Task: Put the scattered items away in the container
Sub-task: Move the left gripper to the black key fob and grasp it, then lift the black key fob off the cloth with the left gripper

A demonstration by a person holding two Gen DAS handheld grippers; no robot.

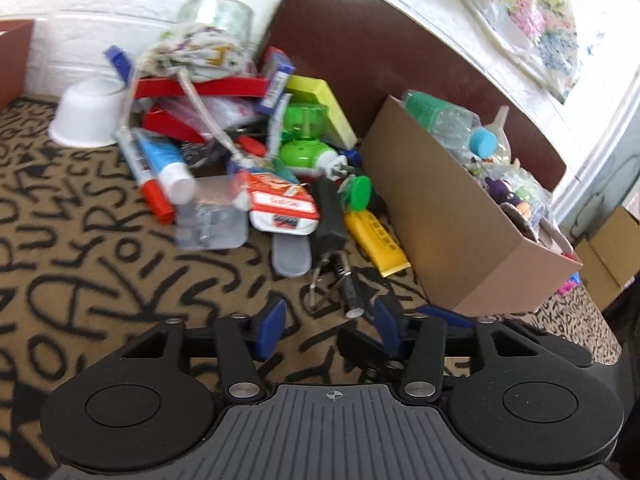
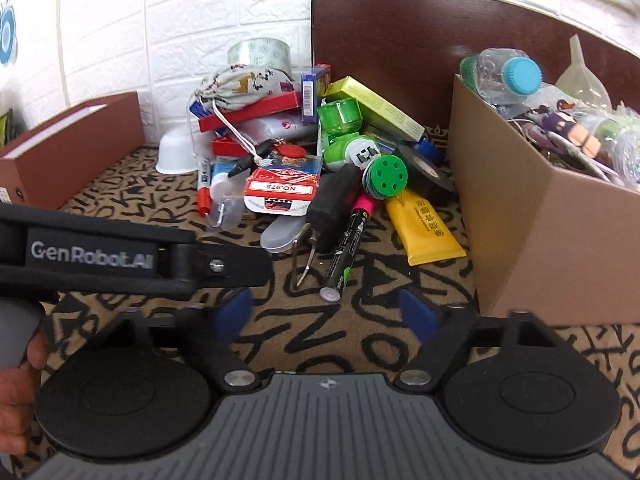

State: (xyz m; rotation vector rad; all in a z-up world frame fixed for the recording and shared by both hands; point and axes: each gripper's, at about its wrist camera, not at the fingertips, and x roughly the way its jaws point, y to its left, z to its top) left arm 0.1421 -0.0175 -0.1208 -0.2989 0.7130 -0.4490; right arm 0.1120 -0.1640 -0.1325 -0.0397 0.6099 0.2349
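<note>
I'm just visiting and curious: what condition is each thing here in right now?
Cardboard box: open-topped, partly filled.
Plastic bottle: capped, lying in the box.
Yellow tube: lying flat on the cloth, outside the box.
Black marker: capped, lying flat.
White bowl: tipped on its side.
Left tongs: open, empty.
Right tongs: open, empty.
</note>
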